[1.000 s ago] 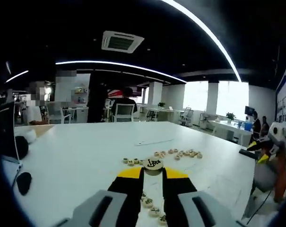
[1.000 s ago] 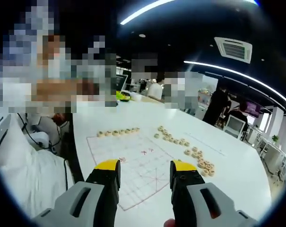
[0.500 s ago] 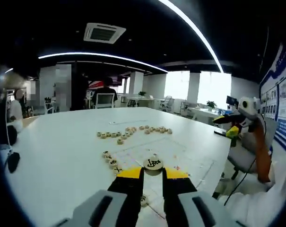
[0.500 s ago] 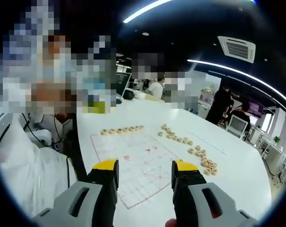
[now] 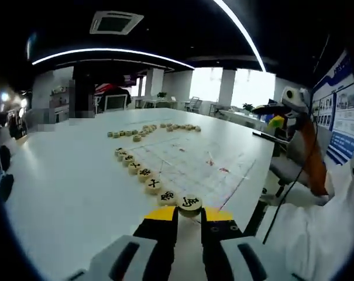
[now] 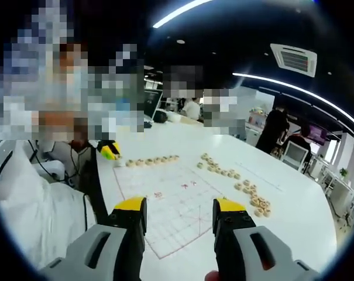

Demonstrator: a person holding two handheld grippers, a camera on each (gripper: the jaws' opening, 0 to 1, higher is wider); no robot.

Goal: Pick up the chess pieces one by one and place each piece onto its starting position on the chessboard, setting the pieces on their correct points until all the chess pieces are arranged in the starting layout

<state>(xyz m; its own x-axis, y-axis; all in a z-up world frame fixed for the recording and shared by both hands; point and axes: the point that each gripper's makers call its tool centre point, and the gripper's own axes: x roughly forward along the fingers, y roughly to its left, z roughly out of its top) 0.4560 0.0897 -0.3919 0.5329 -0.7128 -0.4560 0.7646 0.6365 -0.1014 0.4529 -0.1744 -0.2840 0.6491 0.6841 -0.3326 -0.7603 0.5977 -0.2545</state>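
Observation:
My left gripper (image 5: 189, 214) is shut on a round wooden chess piece (image 5: 189, 204) with a black character on top, held just past the near end of a row of placed pieces (image 5: 140, 170) along the left edge of the chessboard sheet (image 5: 191, 164). Loose pieces (image 5: 155, 129) lie beyond the board. In the right gripper view my right gripper (image 6: 179, 205) stands open and empty above the chessboard (image 6: 177, 205). A row of pieces (image 6: 150, 160) lines its far left edge, where the left gripper's yellow tips (image 6: 109, 150) reach in. Scattered pieces (image 6: 241, 190) lie to the right.
The white table (image 5: 65, 181) stretches left of the board, with dark objects (image 5: 4, 170) at its far left edge. A person in white clothing (image 6: 30, 211) sits at the table's near side. Office chairs and desks stand far behind.
The left gripper has swung over to the board's edge with the piece, bringing it to the near end of the row. The right gripper has stayed put and open.

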